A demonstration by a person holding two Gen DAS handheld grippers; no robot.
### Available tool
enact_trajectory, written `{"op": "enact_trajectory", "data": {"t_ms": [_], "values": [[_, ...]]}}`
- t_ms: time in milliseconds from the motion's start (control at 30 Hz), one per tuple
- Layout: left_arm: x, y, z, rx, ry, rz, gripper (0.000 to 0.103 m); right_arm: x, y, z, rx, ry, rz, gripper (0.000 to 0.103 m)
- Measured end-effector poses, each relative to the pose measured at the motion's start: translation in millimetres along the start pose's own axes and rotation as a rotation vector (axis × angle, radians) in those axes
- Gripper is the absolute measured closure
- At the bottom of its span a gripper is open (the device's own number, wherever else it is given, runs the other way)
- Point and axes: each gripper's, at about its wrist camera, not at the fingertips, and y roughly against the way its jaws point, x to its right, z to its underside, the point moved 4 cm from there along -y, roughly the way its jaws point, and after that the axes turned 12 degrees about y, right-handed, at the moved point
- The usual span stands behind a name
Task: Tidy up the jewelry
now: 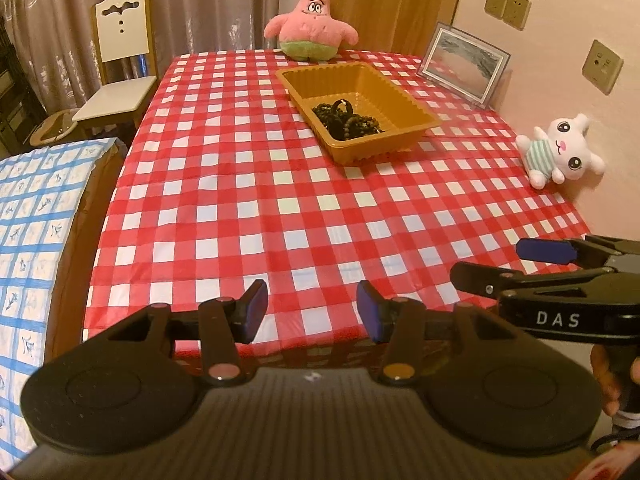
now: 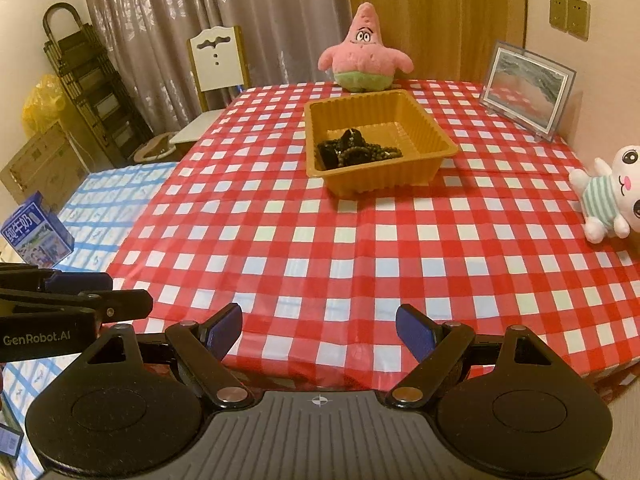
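Observation:
A tan plastic tray (image 1: 412, 96) (image 2: 424, 120) sits on the far half of the red checked table. A heap of dark bead jewelry (image 1: 346, 120) (image 2: 354, 150) lies in its near end. My left gripper (image 1: 312, 312) is open and empty above the table's near edge. My right gripper (image 2: 318, 330) is open and empty, also above the near edge. The right gripper also shows at the right of the left wrist view (image 1: 508, 260), and the left gripper shows at the left of the right wrist view (image 2: 104, 292). Both are well short of the tray.
A pink star plush (image 1: 312, 24) (image 2: 366, 54) sits behind the tray. A framed picture (image 1: 464, 62) (image 2: 528, 88) and a white bunny plush (image 1: 560, 150) (image 2: 608, 196) stand along the right wall. A blue checked surface (image 1: 36, 216) with a milk carton (image 2: 36, 232) adjoins the table's left side.

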Motion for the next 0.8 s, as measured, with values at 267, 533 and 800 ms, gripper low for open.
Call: {"op": "enact_trajectory", "data": {"t_ms": [267,533,800], "values": [[0.0,1.6,1.4,0.0,-0.002,0.005,0.057,-1.5,2.5,0.0,0.006,0.001,0.004,0.019],[0.2,0.7,0.3,0.002,-0.003,0.006,0.057,-1.1,3.0,-0.8,0.007,0.003,0.006,0.019],[-0.5,-0.2,-1.2,0.001,-0.005,0.004,0.057,-1.0,0.1,-4.2,0.005,0.008,0.003,0.019]]}}
